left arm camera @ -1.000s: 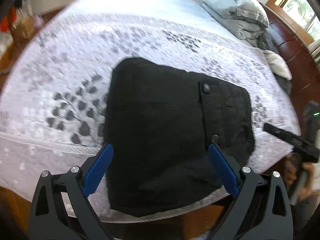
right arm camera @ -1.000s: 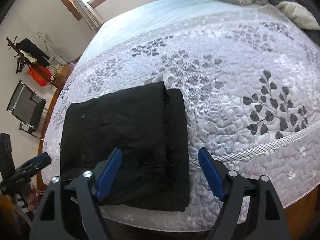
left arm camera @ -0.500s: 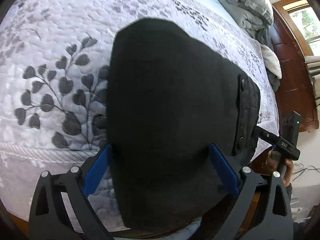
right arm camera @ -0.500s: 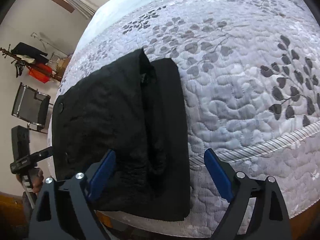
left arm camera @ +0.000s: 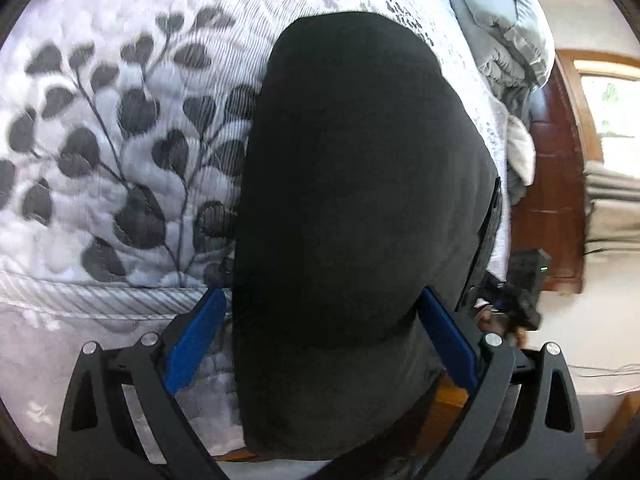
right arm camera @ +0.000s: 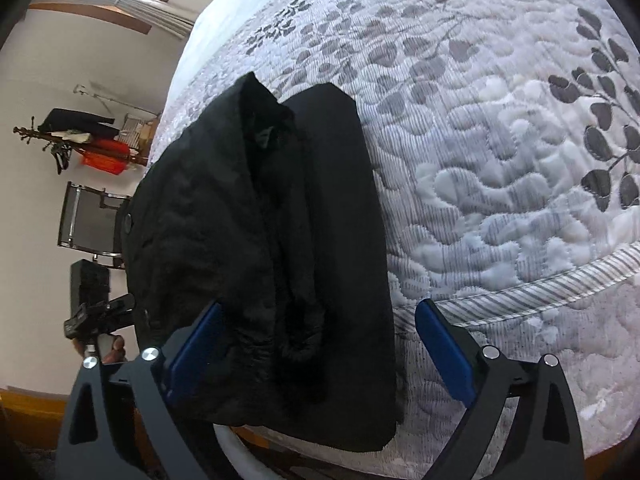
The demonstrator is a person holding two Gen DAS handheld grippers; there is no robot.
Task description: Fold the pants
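L tongs (left arm camera: 324, 332) & R tongs (right arm camera: 320, 336) both spread wide.

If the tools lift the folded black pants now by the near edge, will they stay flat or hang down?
The black pants would probably hang down: the cloth looks soft and creased, with loose layers bunched along the middle. The fold may slide open, since nothing visibly holds the layers together. They seem light, lying on the quilt without sinking in. Both the left tool and the right tool are open.

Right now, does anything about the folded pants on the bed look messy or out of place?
Yes. In the right wrist view the black pants are not stacked squarely: the rumpled top layer sits skewed to the left, leaving a flat strip of the lower layer showing on the right. The bundle's near end also hangs past the edge of the quilted bedspread.
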